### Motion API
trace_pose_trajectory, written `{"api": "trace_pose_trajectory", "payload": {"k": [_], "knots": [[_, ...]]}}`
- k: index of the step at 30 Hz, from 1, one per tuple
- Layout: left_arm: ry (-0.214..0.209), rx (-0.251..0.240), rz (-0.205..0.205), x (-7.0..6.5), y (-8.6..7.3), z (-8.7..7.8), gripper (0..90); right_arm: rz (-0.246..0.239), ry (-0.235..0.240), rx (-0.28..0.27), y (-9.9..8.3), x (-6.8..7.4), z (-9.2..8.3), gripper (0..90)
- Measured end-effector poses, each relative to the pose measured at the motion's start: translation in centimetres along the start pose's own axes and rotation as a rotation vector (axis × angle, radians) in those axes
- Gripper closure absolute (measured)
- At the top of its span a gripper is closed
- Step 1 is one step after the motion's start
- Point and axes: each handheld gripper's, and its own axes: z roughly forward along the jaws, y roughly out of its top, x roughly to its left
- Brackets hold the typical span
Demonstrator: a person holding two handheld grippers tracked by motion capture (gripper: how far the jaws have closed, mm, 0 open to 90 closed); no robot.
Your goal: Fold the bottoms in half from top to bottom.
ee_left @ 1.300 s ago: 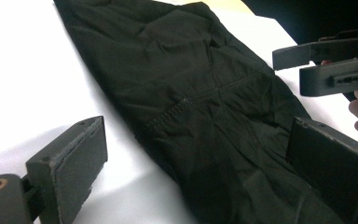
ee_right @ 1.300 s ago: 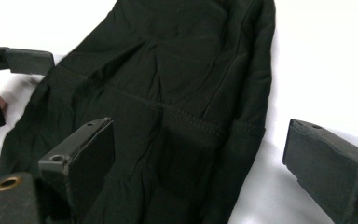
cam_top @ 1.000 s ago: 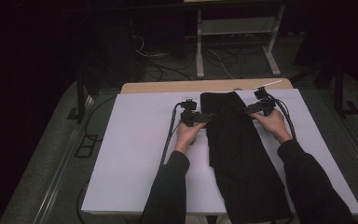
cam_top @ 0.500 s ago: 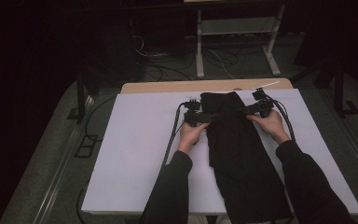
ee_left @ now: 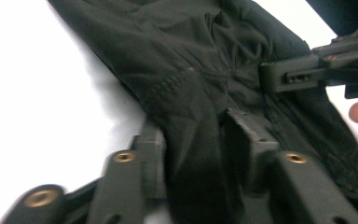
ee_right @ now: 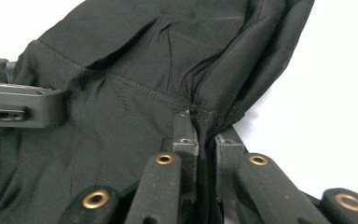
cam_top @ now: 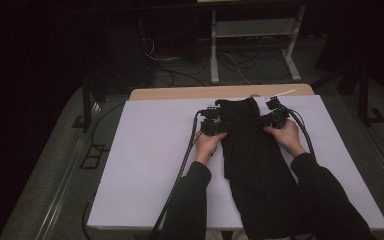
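A black garment (cam_top: 257, 170) lies lengthwise on the white-covered table (cam_top: 150, 165), its top end far from me. My left gripper (cam_top: 225, 127) is at the garment's upper left edge. Its jaws have just been closing and now hold a thick fold of the cloth (ee_left: 177, 56) between them (ee_left: 196, 135). My right gripper (cam_top: 261, 120) is at the upper right edge. Its jaws have also just been closing and stand nearly together, pinching a seamed edge of the cloth (ee_right: 135, 56) at the tips (ee_right: 205, 126). Each gripper view shows the other gripper's jaw (ee_left: 298, 77) (ee_right: 23, 109) resting on the cloth.
Black cables (cam_top: 182, 170) trail from the grippers back along the table. A bare wooden strip (cam_top: 180, 93) borders the far edge. Behind it stand a metal frame (cam_top: 252, 30) and loose cables on the dark floor. White cover lies open to the left.
Both grippers have drawn slightly inward onto the garment's top corners, and the cloth between them has bunched a little. The hands have hardly moved.
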Motion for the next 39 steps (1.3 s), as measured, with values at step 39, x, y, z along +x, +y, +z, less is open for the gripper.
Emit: {"api": "trace_pose_trajectory", "payload": {"k": [39], "knots": [[-0.152, -0.082, 0.076, -1.8, 0.0, -4.6, 83.7, 0.018, 0.146, -0.201, -2.7, 1.5, -6.1, 85.1]]}}
